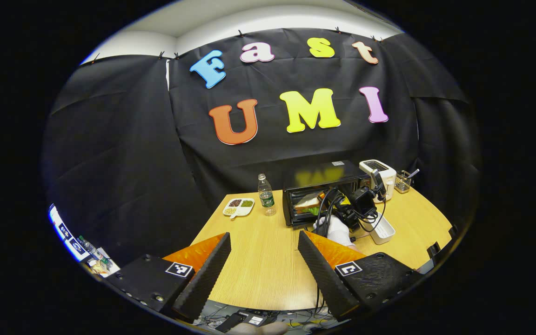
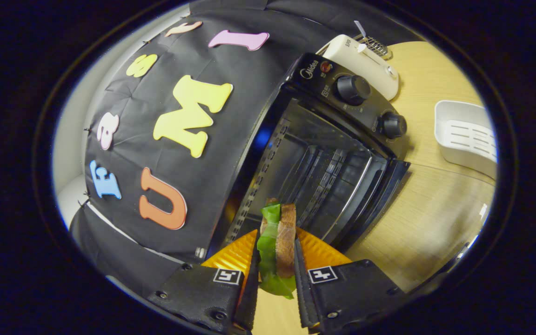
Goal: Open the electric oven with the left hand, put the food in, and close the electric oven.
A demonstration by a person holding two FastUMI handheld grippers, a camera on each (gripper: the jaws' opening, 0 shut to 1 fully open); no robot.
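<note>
Nearest the right gripper view's camera, the right gripper (image 2: pixel 275 260) has its jaws clamped on one sandwich (image 2: pixel 277 242), bread and green lettuce standing on edge between the two ribbed fingers (image 2: pixel 247 260). Just beyond it gapes the one electric oven (image 2: pixel 324 153), door dropped open, two knobs on its control panel. Past the oven stand one white toaster (image 2: pixel 365 60) and one white tray (image 2: pixel 465 132) on the counter (image 2: pixel 417 223).

Closest in the left gripper view, the left gripper (image 1: pixel 264 260) hangs over the counter's near edge with its jaws wide and nothing between them. Farther back a gloved hand (image 1: pixel 338 228) holds the right gripper at the oven's mouth. Left of the oven stand one water bottle (image 1: pixel 266 195) and one divided dish (image 1: pixel 238 207); a wire basket (image 1: pixel 403 182) sits beside the toaster.
</note>
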